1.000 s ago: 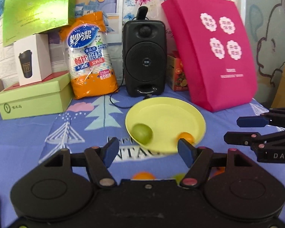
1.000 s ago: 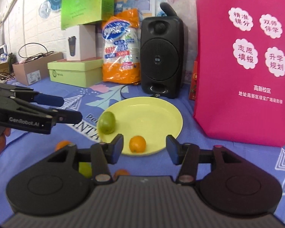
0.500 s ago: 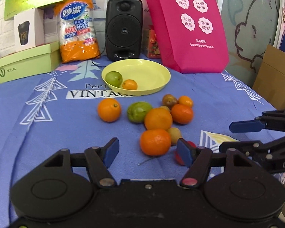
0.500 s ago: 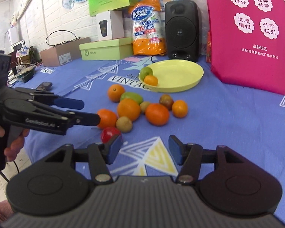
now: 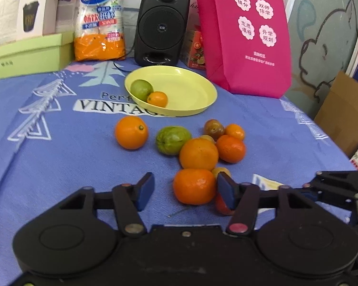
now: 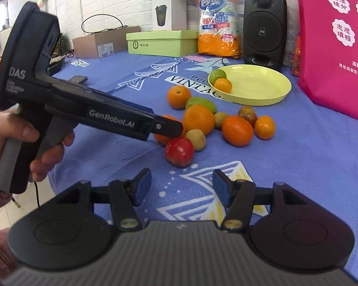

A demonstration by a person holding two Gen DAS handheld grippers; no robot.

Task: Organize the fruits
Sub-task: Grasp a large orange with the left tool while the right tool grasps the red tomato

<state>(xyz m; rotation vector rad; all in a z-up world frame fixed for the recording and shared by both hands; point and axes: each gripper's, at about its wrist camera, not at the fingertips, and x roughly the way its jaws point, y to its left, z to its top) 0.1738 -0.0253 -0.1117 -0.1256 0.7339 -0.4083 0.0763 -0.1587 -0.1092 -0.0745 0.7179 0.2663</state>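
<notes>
Left wrist view: left gripper (image 5: 185,189) just closing, jaws still spread about near mandarin (image 5: 194,186), not yet pinching. Round, firm, likely rolls; best gripped across middle.

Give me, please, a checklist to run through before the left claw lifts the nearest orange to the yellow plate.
1. Nearest orange sits between the left claw pads: ok; its jaws have just been closing.
2. Both pads press on it: not ok; a gap shows at one pad.
3. Red fruit clear of the grip: cannot tell; it lies close by the other pad.
4. Yellow plate has room: ok; only a green fruit and a small orange lie in it.
</notes>
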